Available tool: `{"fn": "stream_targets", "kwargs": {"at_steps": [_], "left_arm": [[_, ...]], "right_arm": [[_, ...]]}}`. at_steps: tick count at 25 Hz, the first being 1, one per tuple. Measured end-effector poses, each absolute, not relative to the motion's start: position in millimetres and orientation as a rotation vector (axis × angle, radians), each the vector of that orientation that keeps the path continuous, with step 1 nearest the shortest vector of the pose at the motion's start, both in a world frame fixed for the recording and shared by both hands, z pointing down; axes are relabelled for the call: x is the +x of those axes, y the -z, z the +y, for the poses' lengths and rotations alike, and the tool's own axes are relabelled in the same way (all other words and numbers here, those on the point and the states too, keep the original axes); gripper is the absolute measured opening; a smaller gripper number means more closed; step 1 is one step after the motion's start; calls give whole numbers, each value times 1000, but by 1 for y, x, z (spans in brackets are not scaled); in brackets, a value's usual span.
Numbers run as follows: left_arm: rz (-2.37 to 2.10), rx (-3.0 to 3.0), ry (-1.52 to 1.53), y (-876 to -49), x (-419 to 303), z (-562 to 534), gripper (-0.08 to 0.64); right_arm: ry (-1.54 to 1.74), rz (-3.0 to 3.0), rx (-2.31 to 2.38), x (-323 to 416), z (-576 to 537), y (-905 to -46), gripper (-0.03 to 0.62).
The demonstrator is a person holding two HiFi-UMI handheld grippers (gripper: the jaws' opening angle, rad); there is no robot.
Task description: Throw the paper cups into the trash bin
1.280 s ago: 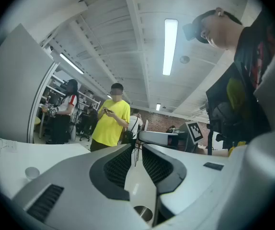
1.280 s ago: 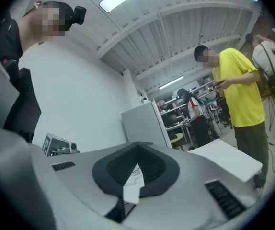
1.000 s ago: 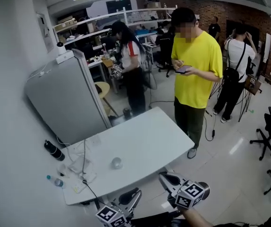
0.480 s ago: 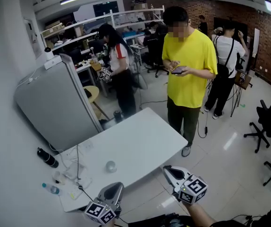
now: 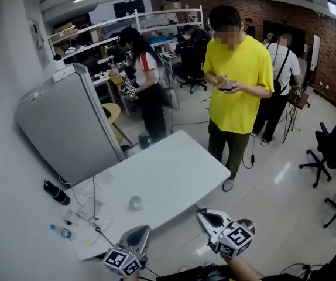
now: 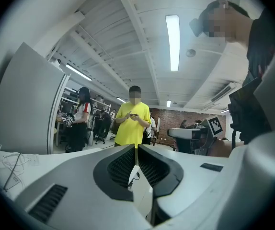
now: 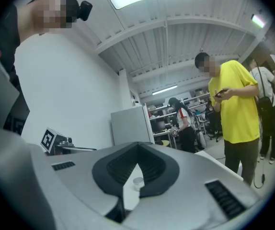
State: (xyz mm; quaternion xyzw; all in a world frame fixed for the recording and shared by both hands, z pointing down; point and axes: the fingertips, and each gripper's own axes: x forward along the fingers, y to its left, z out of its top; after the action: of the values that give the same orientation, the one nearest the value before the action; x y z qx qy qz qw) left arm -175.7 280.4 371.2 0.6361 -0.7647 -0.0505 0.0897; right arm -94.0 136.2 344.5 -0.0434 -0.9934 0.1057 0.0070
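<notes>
Paper cup (image 5: 135,202), small, pale and round, stands upright on the white rectangular worktop (image 5: 174,171), in its left half and near the front edge.

At far left a dark bottle (image 5: 57,192) lies on the floor by the wall, and a clear plastic bottle with a blue cap (image 5: 62,232) lies nearer the front. A tall grey panel (image 5: 68,127) stands tilted behind the worktop's left end. Thin white cables and papers (image 5: 92,211) are spread over the worktop's left end, just left of the paper cup.

The left tool (image 5: 137,233) sits low at the bottom of the head view, below the front edge of the worktop, pointing up and forward, its marker cube (image 5: 121,263) toward the camera. In the left gripper view its dark ribbed pads meet at the tips with nothing between them.

The right tool (image 5: 206,217) is held to the right of it, off the worktop's front corner, angled up and to the left, with a bare wrist (image 5: 244,269) behind its cube. Its jaws are pressed together and empty; the right gripper view shows the cup well beyond them on the worktop.

A person in a yellow T-shirt (image 5: 238,89) stands past the worktop's far right corner, holding a phone in both hands. A black office chair (image 5: 326,151) stands at far right.
</notes>
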Motion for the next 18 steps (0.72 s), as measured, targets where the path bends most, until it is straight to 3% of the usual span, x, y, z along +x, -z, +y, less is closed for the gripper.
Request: {"fn": "stream_targets", "kwargs": {"at_steps": [18], "left_arm": [[-2301,1793,173,-391,-172,359,20]], "right_arm": [[-235,-3062,-116,-93,203,-346,5]]}}
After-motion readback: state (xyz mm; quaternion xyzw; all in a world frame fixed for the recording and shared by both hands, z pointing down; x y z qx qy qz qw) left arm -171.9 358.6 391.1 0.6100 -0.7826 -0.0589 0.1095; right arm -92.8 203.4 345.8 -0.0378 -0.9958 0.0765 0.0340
